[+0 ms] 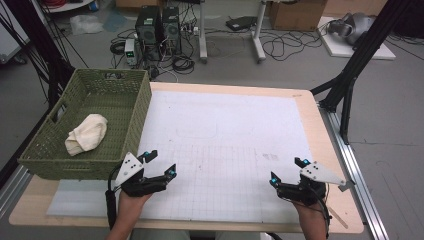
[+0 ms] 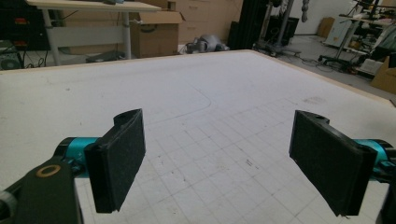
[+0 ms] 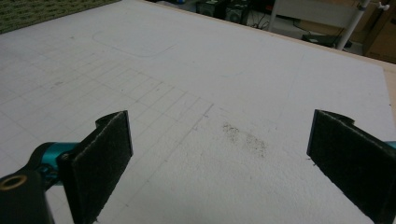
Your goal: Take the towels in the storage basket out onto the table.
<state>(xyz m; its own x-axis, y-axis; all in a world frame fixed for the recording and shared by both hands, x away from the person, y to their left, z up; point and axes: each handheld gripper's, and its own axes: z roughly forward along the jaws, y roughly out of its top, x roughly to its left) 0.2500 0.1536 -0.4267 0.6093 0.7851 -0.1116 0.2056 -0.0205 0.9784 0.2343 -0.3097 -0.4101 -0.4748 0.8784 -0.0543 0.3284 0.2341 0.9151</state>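
Landmark: green woven basket (image 1: 131, 116), far-left corner of bench (image 1: 327, 150), partly overhanging bench edge.
Cloth: cream cloth, bundled (image 1: 87, 133), lies inside basket on its floor, nearer the basket's front-left wall. Loose heap, not folded. Prob. dropped there as its collecting spot.
Mat: white gridded sheet (image 1: 225, 145), right of basket, covers most of bench top; faint drawn outline near its middle, small dark smudge right of that.
Left claw: (image 1: 161, 163) just right of basket's near corner, low over mat; not touching basket. Jaws spread wide, nothing between them, pads (image 2: 117, 161) bare.
Right claw: (image 1: 287, 170) well apart from basket, over mat's near-right part. Jaws wide apart, holds nothing, pads (image 3: 100, 161) bare.
Why so: both claws parked symmetric at near edge, pointing away from the person; reads as a rest pose.
Floor beyond basket: PC towers, cables, cardboard boxes.
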